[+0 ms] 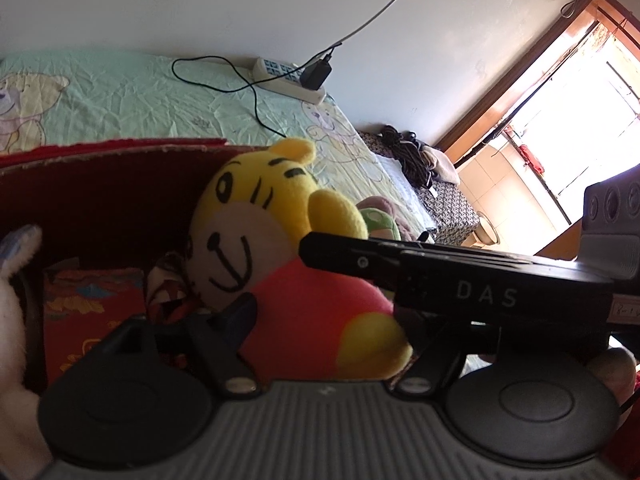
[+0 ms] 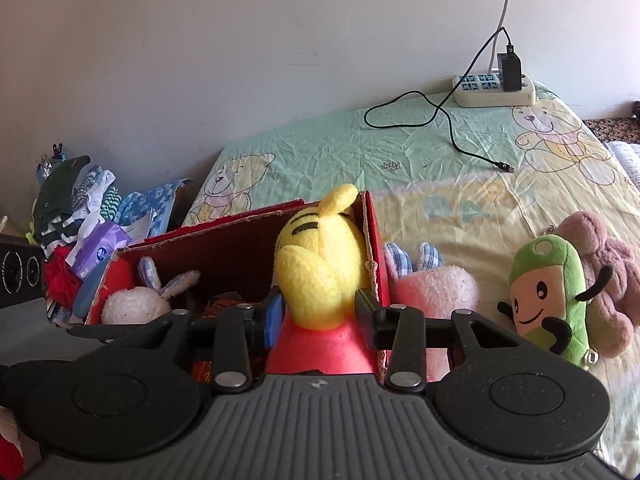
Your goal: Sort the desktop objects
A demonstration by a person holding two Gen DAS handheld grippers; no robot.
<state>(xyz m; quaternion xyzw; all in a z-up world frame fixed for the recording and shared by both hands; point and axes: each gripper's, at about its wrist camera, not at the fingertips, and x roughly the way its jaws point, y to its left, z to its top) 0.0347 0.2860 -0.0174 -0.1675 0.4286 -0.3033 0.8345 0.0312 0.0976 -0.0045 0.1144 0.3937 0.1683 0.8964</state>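
The right gripper point(image 2: 317, 316) grips the yellow tiger plush point(image 2: 320, 272) by its red body over the red cardboard box point(image 2: 240, 240), where a white bunny plush point(image 2: 136, 300) lies, while the left gripper point(image 1: 320, 320), its spread unclear, sits beside that plush, the green plush point(image 2: 548, 304) lying on the bedsheet point(image 2: 440, 168).

Both cameras sit low and close. The left wrist view tilts sideways, facing the tiger toy's point(image 1: 280, 248) front beside the red box point(image 1: 100, 200). The right wrist view sits level, facing the tiger's point(image 2: 320, 276) back. Both share the box point(image 2: 224, 240), the bed sheet point(image 1: 140, 96) and the power strip point(image 2: 494, 90).
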